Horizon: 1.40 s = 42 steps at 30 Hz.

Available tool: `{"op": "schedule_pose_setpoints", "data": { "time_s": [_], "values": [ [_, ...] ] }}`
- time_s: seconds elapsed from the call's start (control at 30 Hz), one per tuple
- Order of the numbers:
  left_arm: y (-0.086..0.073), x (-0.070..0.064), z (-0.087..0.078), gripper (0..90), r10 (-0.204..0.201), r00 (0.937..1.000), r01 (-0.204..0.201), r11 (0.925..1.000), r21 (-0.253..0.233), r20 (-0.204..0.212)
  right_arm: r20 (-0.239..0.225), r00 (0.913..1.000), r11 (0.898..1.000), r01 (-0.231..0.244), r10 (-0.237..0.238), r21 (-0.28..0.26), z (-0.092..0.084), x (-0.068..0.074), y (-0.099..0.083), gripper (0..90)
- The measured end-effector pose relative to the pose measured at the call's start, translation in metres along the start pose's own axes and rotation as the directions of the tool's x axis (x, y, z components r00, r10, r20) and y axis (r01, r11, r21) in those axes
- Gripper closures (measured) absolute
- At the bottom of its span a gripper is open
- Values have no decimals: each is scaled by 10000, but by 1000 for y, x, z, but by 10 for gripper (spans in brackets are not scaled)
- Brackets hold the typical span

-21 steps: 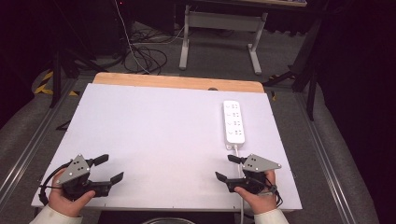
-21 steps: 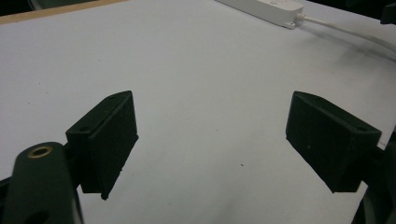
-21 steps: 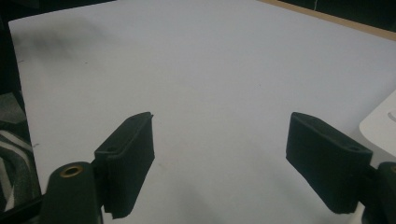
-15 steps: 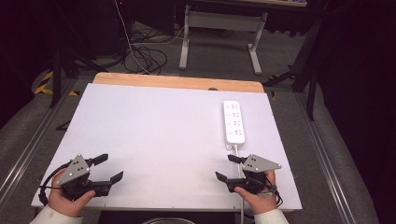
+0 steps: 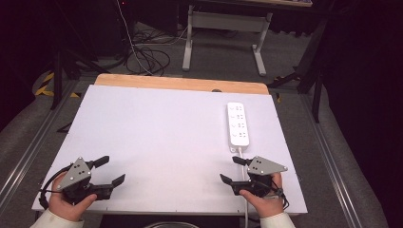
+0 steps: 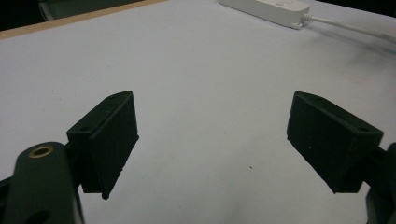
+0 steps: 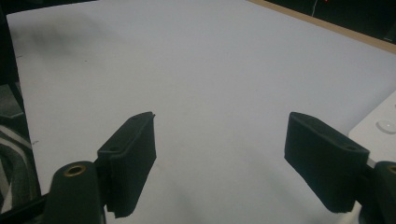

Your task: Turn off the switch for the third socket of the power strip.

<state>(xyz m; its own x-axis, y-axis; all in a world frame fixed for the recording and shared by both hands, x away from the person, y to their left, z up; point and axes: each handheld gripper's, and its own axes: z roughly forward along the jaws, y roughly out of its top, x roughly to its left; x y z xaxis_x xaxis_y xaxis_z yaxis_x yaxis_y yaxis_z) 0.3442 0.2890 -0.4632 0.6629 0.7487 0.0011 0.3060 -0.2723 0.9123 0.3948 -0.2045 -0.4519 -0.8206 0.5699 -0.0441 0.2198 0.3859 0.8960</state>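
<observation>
The left hand-held gripper (image 5: 110,171) is being held low over the near left corner of the white rectangular table (image 5: 157,142), jaws spread wide and grasping nothing. The right hand-held gripper (image 5: 233,170) is being held the same way at the near right corner, jaws likewise released and empty.

The white plastic multi-socket power strip (image 5: 238,124) is lying flat just ahead of the right hand-held gripper, apart from it, long axis pointing away. Its white cord (image 5: 243,154) is being run back from the near end, passing under or close beside the right hand-held gripper toward the table's near edge. From the left hand-held gripper the strip is lying well apart, ahead and across the table (image 6: 266,6).

Judgement: both hand-held grippers are being parked open at a ready stance, so that either can be brought forward; the strip is likely being taken by the right one, being nearest.

Hard to make out: in the right gripper view, the strip (image 7: 380,130) is cut off at the frame edge beside the far jaw, showing a corner. Whether the cord is being touched by the right hand-held gripper cannot be told. Socket detail is too small to read.
</observation>
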Motion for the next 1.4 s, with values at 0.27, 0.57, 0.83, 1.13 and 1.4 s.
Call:
{"op": "schedule_pose_setpoints", "data": {
  "time_s": [0.27,0.57,0.83,1.13,1.4],
  "values": [
    [0,0,0,167,20,10000,-20,10000,20,-47,-149,9998,9996,140,-136,227,-4,-2,11,294],
    [0,0,0,179,-115,9999,115,9999,27,-120,-8,10000,9992,80,-79,399,-11,-12,29,320],
    [-1,0,1,176,-124,9999,124,9999,-17,-91,201,9994,9981,271,-282,555,-10,-20,42,322],
    [-1,0,1,175,-145,9998,145,9999,-66,-119,145,9983,9946,542,-557,887,-9,-27,55,419],
    [-2,1,0,202,-52,9998,53,10000,36,-188,-55,9986,9936,527,-524,1004,-4,-46,69,825]
  ]
}}
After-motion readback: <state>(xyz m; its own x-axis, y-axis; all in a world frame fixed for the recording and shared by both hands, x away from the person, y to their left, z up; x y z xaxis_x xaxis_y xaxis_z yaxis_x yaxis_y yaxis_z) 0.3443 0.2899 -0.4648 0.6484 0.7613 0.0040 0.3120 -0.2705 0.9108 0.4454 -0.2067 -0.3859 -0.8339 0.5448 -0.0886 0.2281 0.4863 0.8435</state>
